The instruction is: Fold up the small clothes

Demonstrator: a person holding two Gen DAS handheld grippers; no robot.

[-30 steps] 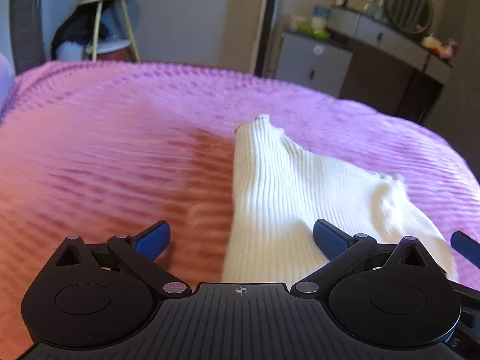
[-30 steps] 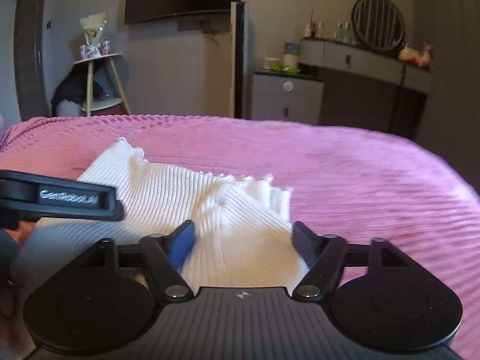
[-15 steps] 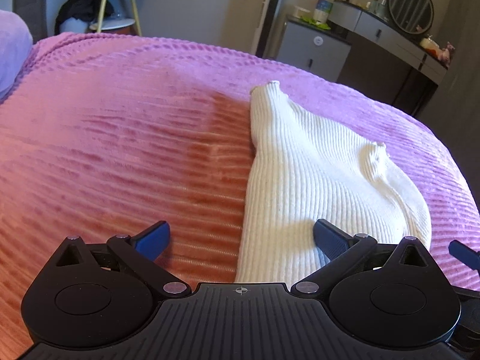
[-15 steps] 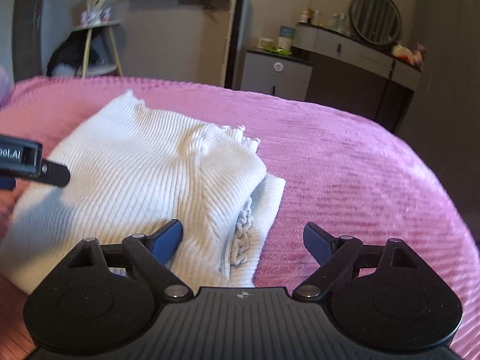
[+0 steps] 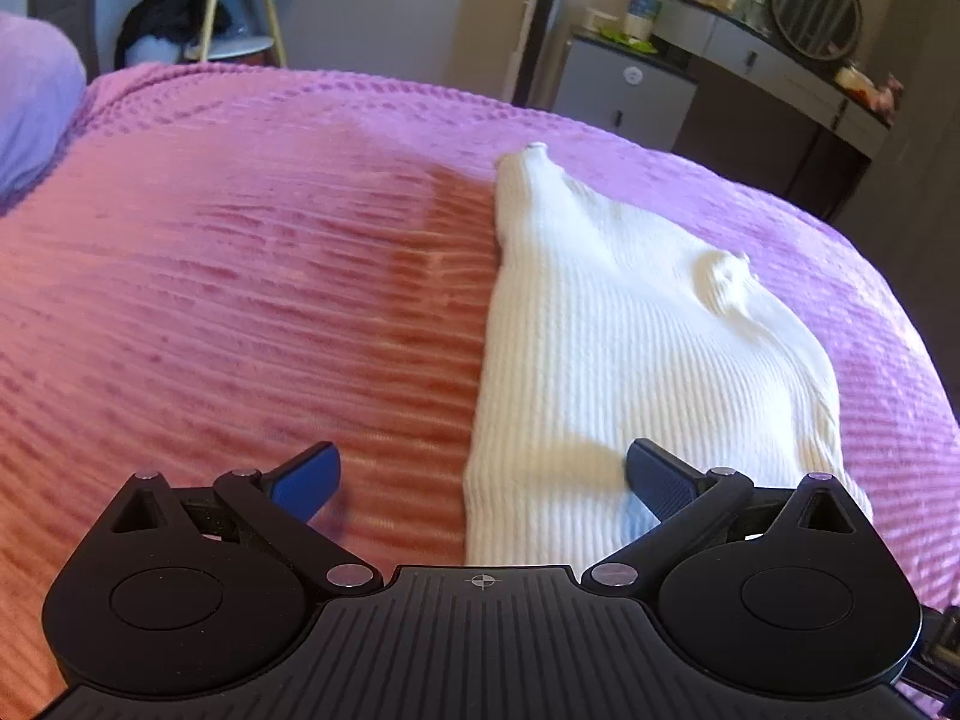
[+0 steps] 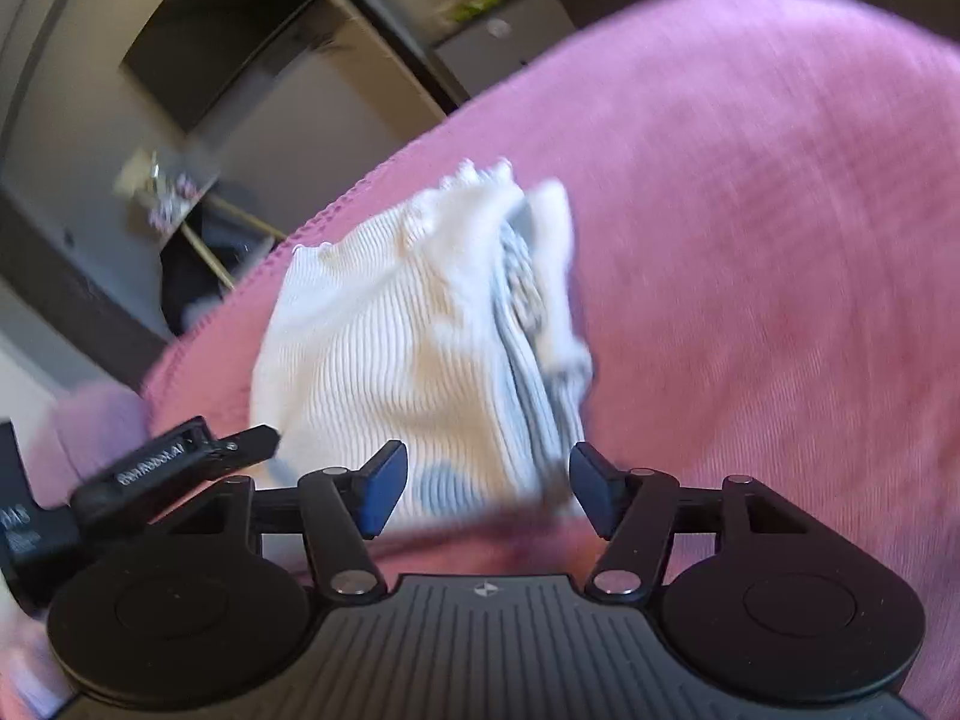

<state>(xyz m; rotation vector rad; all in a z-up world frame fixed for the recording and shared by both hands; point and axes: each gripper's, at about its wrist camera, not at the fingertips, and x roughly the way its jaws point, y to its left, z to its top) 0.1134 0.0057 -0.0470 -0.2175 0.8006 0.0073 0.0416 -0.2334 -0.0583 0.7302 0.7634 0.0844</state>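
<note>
Since the earlier frames the right gripper (image 6: 483, 495) has rolled, tilting its view, and its jaws have just been closing; they stand apart at the near edge of the white ribbed garment (image 6: 414, 336), grasping nothing. That garment lies folded on the pink bedspread (image 6: 750, 228). Only the right view shows the stacked layers along its folded side, though blurred. The left gripper (image 5: 480, 480) is released, straddling the garment's near left edge (image 5: 630, 348); its right fingertip hides some cloth.
</note>
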